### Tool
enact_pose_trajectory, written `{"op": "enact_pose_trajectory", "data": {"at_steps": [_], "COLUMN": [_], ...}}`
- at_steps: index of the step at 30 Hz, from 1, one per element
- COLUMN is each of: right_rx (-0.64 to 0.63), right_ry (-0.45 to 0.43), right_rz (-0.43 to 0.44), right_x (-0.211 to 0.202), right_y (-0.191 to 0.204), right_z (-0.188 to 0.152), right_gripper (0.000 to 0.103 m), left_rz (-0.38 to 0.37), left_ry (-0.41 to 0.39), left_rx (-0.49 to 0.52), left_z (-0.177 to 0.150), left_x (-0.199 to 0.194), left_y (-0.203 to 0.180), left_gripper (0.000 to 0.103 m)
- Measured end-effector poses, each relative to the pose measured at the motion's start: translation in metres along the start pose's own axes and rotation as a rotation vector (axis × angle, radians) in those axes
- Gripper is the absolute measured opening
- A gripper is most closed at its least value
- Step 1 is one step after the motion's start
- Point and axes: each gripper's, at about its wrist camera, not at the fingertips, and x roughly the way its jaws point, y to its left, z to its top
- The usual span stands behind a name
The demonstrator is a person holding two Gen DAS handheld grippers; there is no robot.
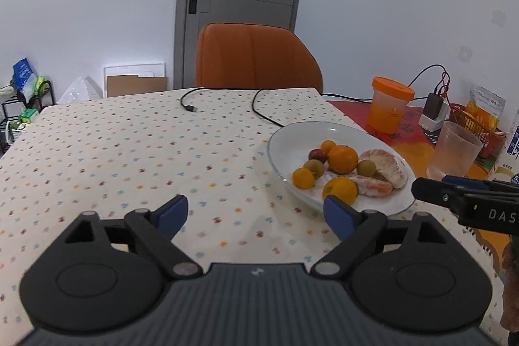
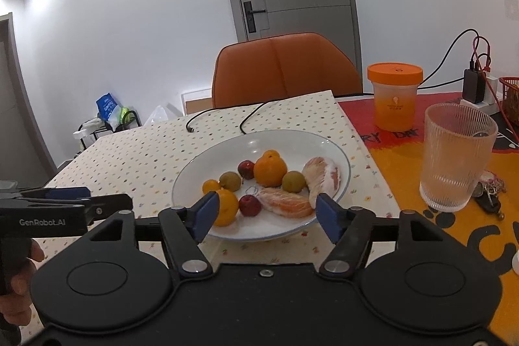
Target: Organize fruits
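Observation:
A white plate (image 1: 292,141) (image 2: 201,171) on the dotted tablecloth holds several fruits: a large orange (image 1: 342,158) (image 2: 270,172), smaller oranges (image 1: 340,189) (image 2: 224,206), green plums (image 2: 294,181), red plums (image 2: 250,205) and peeled pomelo segments (image 1: 386,166) (image 2: 321,175). My left gripper (image 1: 256,216) is open and empty, above the cloth to the left of the plate. My right gripper (image 2: 266,214) is open and empty, just in front of the plate's near rim. Each gripper shows at the edge of the other's view.
A ribbed glass (image 2: 455,156) and an orange-lidded cup (image 2: 394,96) stand right of the plate on a red and orange mat. Keys (image 2: 489,193) lie by the glass. Black cables (image 1: 259,109) cross the far cloth. An orange chair (image 1: 256,60) stands behind the table.

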Motion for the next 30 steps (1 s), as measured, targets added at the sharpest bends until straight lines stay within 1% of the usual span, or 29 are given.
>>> {"op": "enact_pose_trajectory", "data": {"at_steps": [4,13,18,23,27,28,30], "right_rx": [-0.004,-0.017,-0.011,-0.012,-0.014,-0.013,-0.012], "right_ry": [-0.002,-0.022,-0.024,-0.031,-0.036,-0.037,-0.038], "right_rz": [0.007,0.027,0.035,0.044,0.053,0.055,0.062], "right_x": [-0.007,-0.025,-0.033,-0.043,-0.052,-0.054,-0.058], "right_y": [0.009,0.025,0.031,0.039,0.045,0.047,0.05], "right_z": [-0.004,-0.007,-0.011,-0.013,-0.012,-0.012,-0.011], "right_gripper": [0.072,0.083,0.085,0.095,0.099,0.102,0.103], "left_rz": [0.019,0.084,0.088,0.09,0.094,0.094,0.092], "left_ry": [-0.007,-0.047,-0.06,-0.064,-0.063,-0.063,-0.062], "left_rx": [-0.028,-0.028,-0.018,-0.037,-0.053,-0.053,-0.054], "left_z": [-0.004,-0.011,-0.014,-0.017,-0.021,-0.021,-0.022], "left_x": [-0.012,-0.043,-0.062,-0.077,-0.089,-0.092,-0.097], "left_y": [0.01,0.021,0.026,0.033,0.037,0.038,0.04], "left_gripper": [0.091,0.095,0.095,0.097,0.099,0.1,0.1]}}
